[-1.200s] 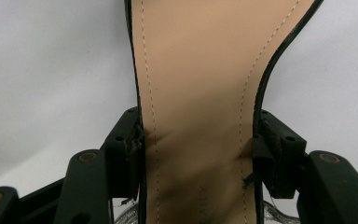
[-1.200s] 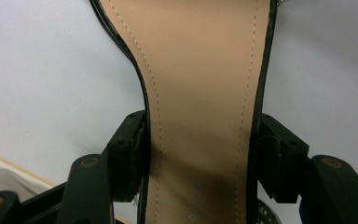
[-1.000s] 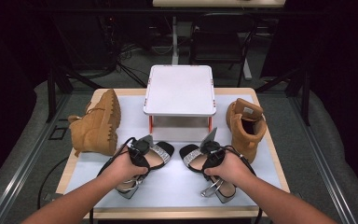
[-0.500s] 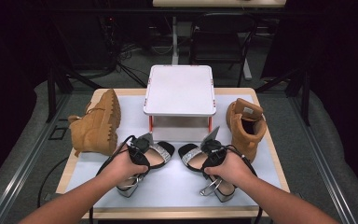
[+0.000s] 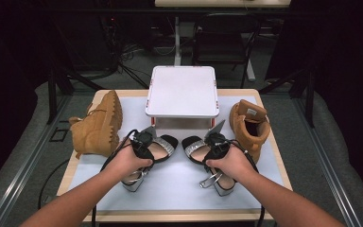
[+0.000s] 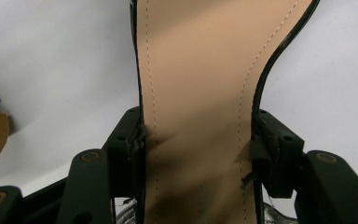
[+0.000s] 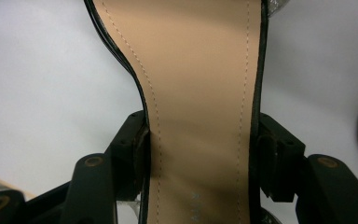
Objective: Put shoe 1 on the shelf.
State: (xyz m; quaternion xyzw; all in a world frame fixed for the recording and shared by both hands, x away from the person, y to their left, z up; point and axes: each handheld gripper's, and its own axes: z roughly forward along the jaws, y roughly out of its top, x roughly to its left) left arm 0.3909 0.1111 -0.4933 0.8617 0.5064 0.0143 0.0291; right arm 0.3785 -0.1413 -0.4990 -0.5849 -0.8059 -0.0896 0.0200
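On the white mat (image 5: 179,182) near the table's front edge lie two black heeled sandals with tan insoles and glittery silver toe straps, side by side and a little apart. The left sandal (image 5: 157,150) points its toe toward the white box, its silver heel toward the person. The left gripper (image 5: 142,146) is clamped across its narrow waist; in the left gripper view the two black jaws press against both edges of the tan insole (image 6: 200,116). The right sandal (image 5: 199,147) lies the same way, and the right gripper (image 5: 216,145) is closed on its waist too, the jaws touching either side of its insole (image 7: 200,116) in the right gripper view. Each gripper is held by a hand, the left hand (image 5: 127,163) and the right hand (image 5: 231,163), with forearms coming in from the bottom.

Behind the sandals stands a white box (image 5: 183,92) on red legs. Left of it a tan boot (image 5: 97,125) lies on its side, sole up; right of it a second tan boot (image 5: 248,123) stands upright near the right sandal. The mat covers a wooden table (image 5: 170,217).
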